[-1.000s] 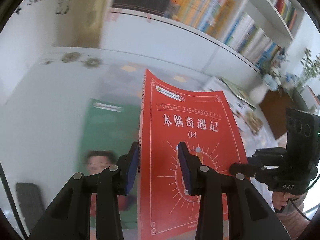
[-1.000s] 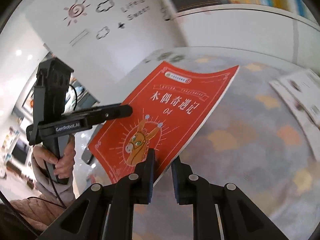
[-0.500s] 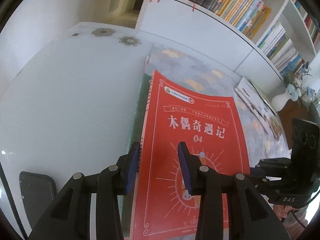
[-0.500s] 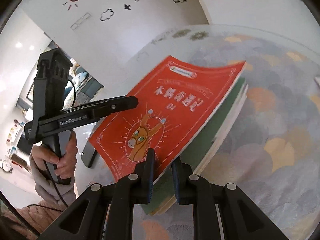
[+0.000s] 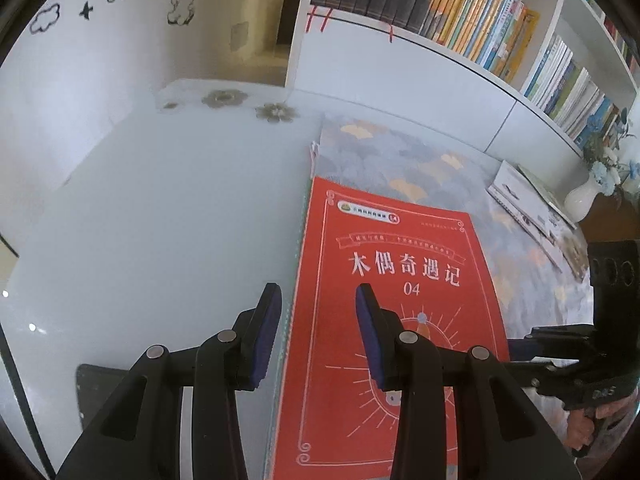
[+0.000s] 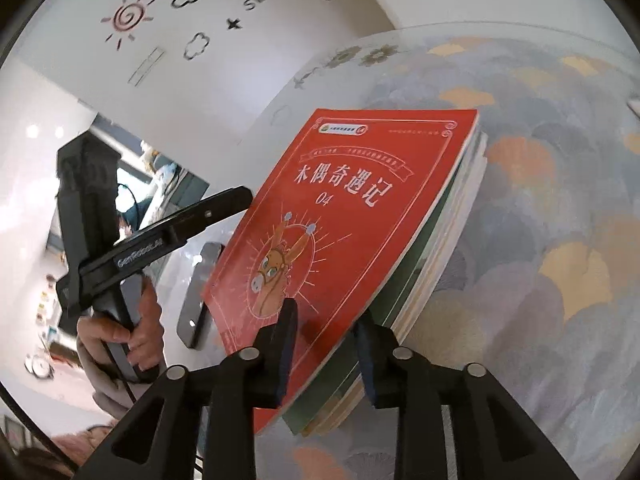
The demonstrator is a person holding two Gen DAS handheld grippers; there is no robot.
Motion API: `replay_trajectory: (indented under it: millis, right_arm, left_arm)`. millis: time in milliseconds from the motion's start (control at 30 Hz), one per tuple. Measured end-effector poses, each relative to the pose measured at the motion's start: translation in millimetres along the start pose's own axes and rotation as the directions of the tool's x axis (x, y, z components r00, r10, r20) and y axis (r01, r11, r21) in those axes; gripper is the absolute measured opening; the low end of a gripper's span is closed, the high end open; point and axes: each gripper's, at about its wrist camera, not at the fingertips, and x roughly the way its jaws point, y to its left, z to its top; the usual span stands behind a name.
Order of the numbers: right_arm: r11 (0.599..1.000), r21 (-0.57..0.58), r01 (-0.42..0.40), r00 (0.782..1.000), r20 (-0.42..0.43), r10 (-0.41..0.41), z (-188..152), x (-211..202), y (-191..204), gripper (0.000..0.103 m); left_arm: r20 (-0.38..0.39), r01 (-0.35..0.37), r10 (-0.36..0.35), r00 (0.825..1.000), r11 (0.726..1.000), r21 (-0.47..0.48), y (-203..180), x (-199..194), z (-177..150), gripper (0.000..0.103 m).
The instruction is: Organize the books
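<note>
The red book is being laid atop the stack of books on the table, right gripper fingers just parting around its corner, left gripper fingers apart beside its spine; edges are best squared before withdrawing.

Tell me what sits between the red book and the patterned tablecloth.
A short stack of books: a green-covered one directly under the red book, paler ones below, on the tablecloth. Right wrist view shows it.
</note>
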Motion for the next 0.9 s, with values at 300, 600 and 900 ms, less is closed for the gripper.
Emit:
replay_trajectory:
  millis: [300,600,900]
  right_arm:
    - [0.999,0.024,0.021,1.0,0.005,-0.021,-13,-21,-9,0.052]
    - [0.992,0.115,0.057,0.984,0.164,-0.076,-40,-101,-70,0.052]
    - [0.931,0.326,0.163,0.922,0.284,-0.261,-82,-220,-175,0.052]
  left_arm:
    - [0.008,0.001,-0.001,1.0,1.0,0.028,-23,-13,2,0.035]
    - [-0.012,0.057,-0.056,0.998,0.991,0.124,-105,-5,14,0.036]
    - [-0.091,0.176,-0.16,0.983,0.961,0.214,-225,36,16,0.036]
